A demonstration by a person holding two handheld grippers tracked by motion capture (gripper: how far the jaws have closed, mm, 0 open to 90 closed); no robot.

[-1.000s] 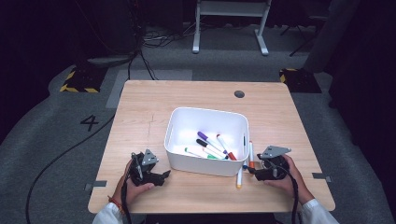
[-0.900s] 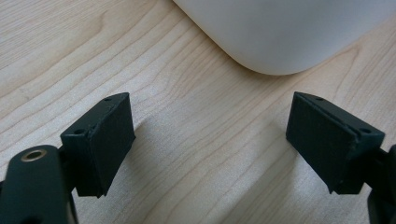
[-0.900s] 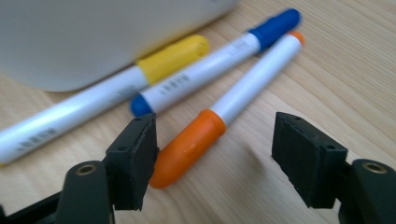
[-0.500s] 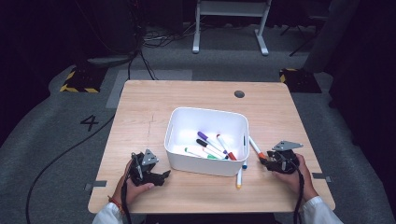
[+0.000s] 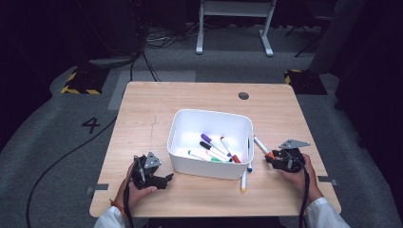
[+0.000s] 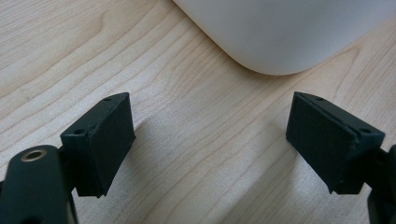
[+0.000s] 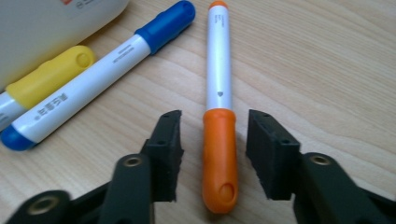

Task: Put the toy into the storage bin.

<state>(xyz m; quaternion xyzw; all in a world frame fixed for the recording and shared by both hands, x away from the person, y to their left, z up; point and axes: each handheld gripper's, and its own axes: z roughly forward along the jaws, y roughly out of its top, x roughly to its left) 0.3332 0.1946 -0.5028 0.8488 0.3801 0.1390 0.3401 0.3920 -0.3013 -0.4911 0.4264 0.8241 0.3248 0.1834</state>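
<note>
My right hand-held gripper [image 7: 212,140] had just been closing, jaws astride but clear of the orange-capped white marker pen [image 7: 219,121] lying on the pale wooden worktop [image 7: 327,70], its far tip blurred, the white plastic bin [image 7: 42,23] cut off.

Table [image 5: 142,114]: pale wood, visible grain, smooth matt finish. Bin [image 5: 211,167] on table: white plastic, smooth, faint sheen. Orange marker [image 7: 219,140] right of bin: glossy plastic, white barrel, orange cap. Blue marker [image 7: 93,74], yellow marker [image 7: 42,79] beside bin: same glossy plastic. Right gripper [image 7: 212,154] pads: black, matt, ribbed.
</note>
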